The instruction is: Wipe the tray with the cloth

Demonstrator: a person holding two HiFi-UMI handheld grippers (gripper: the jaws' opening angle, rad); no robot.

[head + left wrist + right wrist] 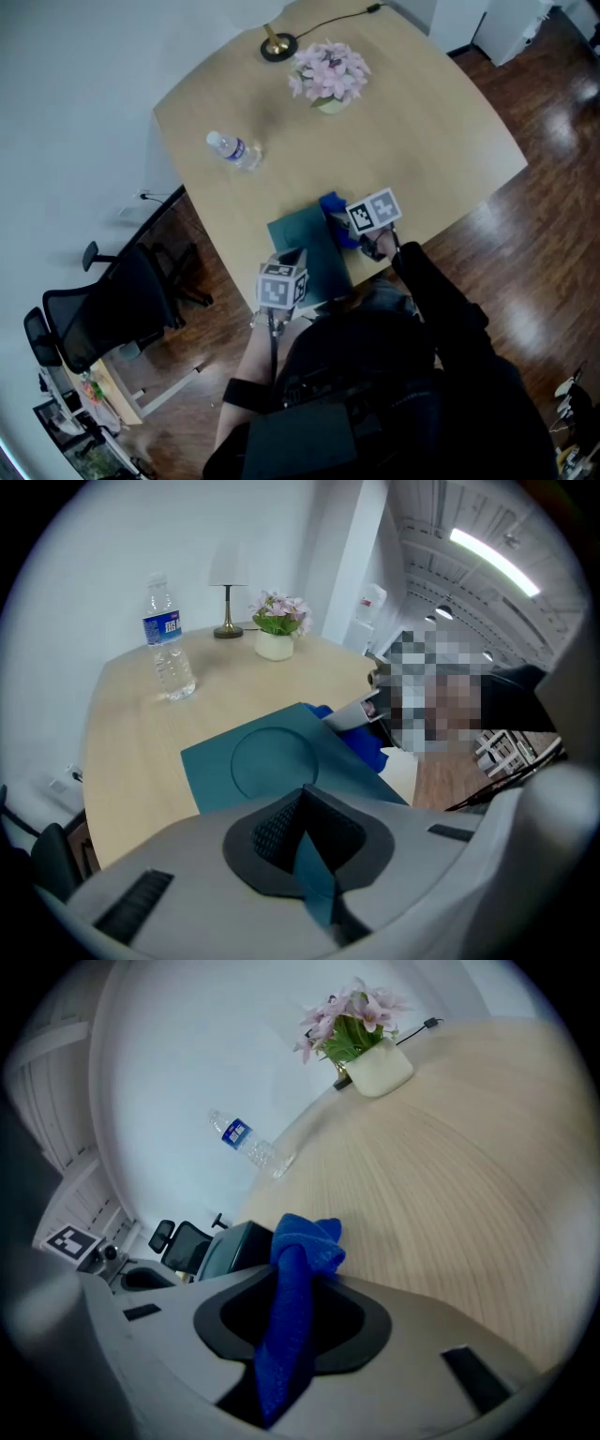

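Left tongs [304, 810] pinch the tray [272, 757], right tongs [298, 1274] clamp the cloth [302, 1239]; bottle [167, 644] and flowers [277, 607] stand well apart.

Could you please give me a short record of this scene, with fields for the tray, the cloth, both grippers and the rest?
tray: teal, flat on the table, round recess in its middle
cloth: blue, bunched, by the tray's right edge
left gripper: shut on the tray's near edge
right gripper: shut on the cloth
rest: upright water bottle, potted flowers, lamp, farther back on the table
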